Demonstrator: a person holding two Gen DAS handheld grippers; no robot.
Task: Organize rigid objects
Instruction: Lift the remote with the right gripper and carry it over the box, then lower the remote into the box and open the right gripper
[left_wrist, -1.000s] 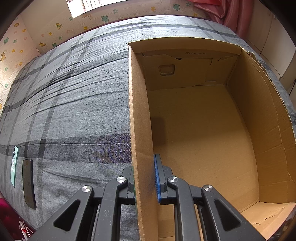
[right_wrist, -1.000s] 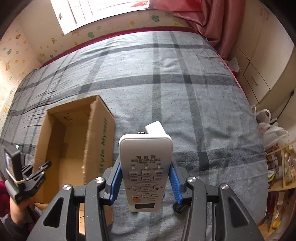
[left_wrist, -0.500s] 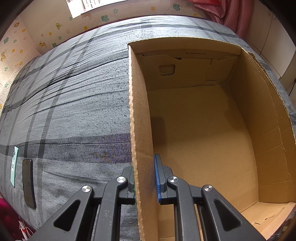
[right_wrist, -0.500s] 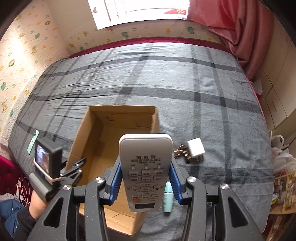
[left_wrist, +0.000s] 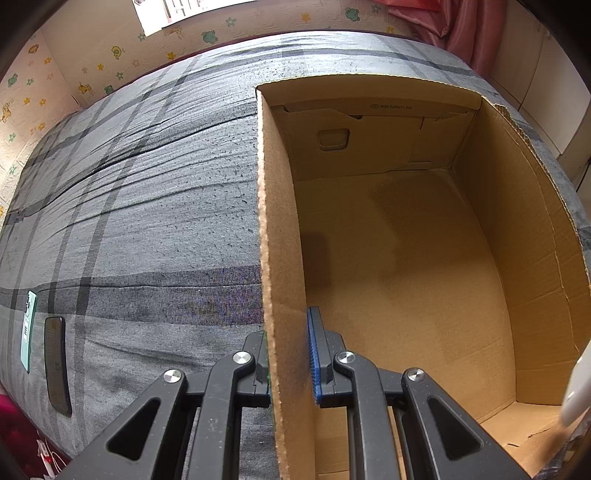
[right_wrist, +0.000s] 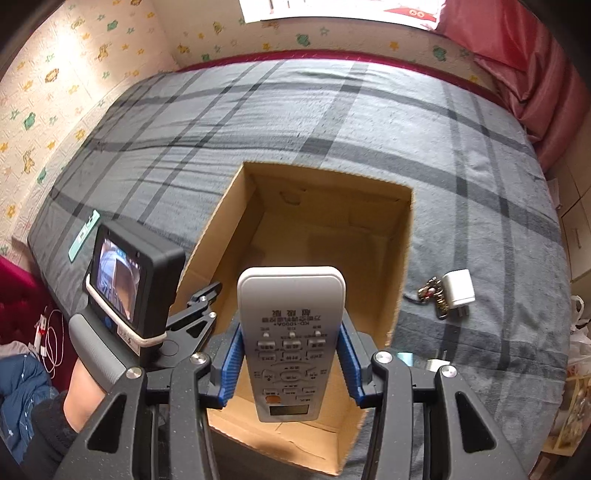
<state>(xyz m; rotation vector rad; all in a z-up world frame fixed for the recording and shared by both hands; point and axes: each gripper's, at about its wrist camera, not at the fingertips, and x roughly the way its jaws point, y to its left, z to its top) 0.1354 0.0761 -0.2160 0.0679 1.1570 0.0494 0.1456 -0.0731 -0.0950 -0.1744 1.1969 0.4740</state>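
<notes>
Open cardboard box (right_wrist: 325, 206) sits on the bed (right_wrist: 332, 110), toward the bed's near edge, its top fully open. Box floor bare in both views.

Left hand-held gripper (left_wrist: 290, 363) clenched on the box's left wall (left_wrist: 273, 258): one finger outside against the blanket side, the blue pad (left_wrist: 314, 354) inside. The wall stands upright between the jaws. A bare hand and dark sleeve (right_wrist: 79, 398) hold this gripper at the bed's near left edge; a small screen (right_wrist: 118, 273) is strapped to it.

Right hand-held gripper (right_wrist: 291, 369) grasps a white remote (right_wrist: 290, 343), blue pads pressed on its long sides, button face up, the display end nearest the camera. The remote hangs over the box's open top, inside the near wall's line; it touches no wall. Its white edge (left_wrist: 576, 391) shows at the right margin of the left wrist view, above the box's near right corner.

Right of the box, apart from its wall, lie a white plug (right_wrist: 458, 286) and a bunch of keys (right_wrist: 430, 293), touching each other. Near the bed's left edge lie a green card (left_wrist: 27, 328) and a dark flat device (left_wrist: 57, 363), side by side, well clear of the box. The far half of the bed is open blanket up to the wall.
</notes>
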